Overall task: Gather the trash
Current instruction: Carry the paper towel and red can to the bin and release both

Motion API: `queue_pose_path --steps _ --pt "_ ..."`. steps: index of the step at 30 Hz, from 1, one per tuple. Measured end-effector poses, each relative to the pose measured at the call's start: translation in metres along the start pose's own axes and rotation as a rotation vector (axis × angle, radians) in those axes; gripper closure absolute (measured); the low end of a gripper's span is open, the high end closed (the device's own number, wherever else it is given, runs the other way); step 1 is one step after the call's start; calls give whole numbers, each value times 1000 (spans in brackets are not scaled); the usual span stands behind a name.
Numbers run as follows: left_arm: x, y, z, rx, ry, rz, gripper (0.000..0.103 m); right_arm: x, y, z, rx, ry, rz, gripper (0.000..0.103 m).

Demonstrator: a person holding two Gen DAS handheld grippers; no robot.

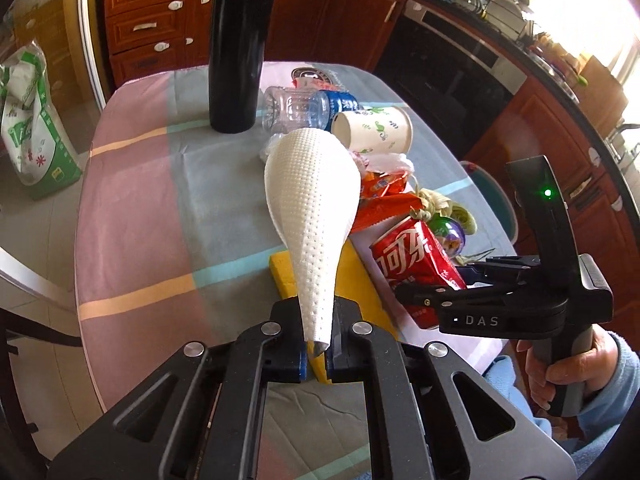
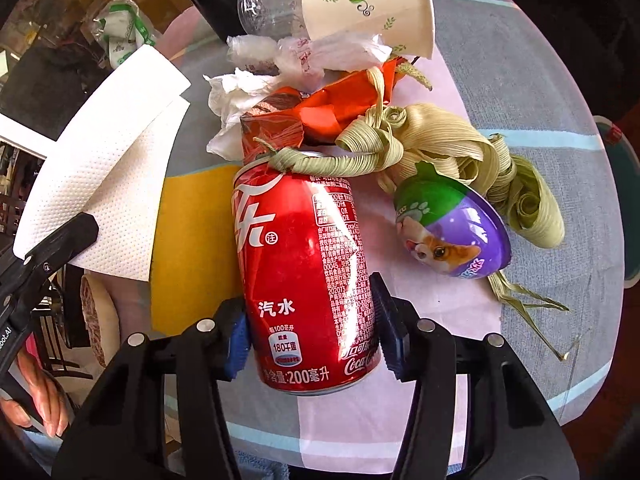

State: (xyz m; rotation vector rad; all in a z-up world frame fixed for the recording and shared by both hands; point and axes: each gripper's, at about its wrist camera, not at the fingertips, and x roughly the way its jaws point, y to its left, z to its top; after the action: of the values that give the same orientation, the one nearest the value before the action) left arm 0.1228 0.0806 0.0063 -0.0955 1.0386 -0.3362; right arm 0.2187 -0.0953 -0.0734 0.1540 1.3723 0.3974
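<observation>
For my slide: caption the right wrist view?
Right gripper closes on red can amid table trash.

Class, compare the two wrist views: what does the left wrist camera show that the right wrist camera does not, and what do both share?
Left only: a black flask, wooden drawers, the left gripper shut on the paper towel.
Right only: the right gripper astride the can, dried leaves.
Both: can, towel, paper cup, toy egg.

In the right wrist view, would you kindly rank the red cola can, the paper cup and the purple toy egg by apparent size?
1. red cola can, though nearest the camera
2. paper cup
3. purple toy egg, close to the cup in apparent size, so that order is unsure
</observation>
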Motion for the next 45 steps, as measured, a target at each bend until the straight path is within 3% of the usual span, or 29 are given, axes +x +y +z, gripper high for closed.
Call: queue_pose_path --steps 9,18,36,45 --pt "-28 -42 6 50 -56 -4 97 -54 -18 -14 23 -120 48 53" --pt "-34 -96 20 118 -80 -24 97 -96 -79 -28 117 -213 68 53" --pt "31 -209 71 234 -5 -100 97 -130 -236 -35 364 -331 69 53" --pt "98 -280 93 333 91 -134 97 -110 -327 -44 496 -293 9 53"
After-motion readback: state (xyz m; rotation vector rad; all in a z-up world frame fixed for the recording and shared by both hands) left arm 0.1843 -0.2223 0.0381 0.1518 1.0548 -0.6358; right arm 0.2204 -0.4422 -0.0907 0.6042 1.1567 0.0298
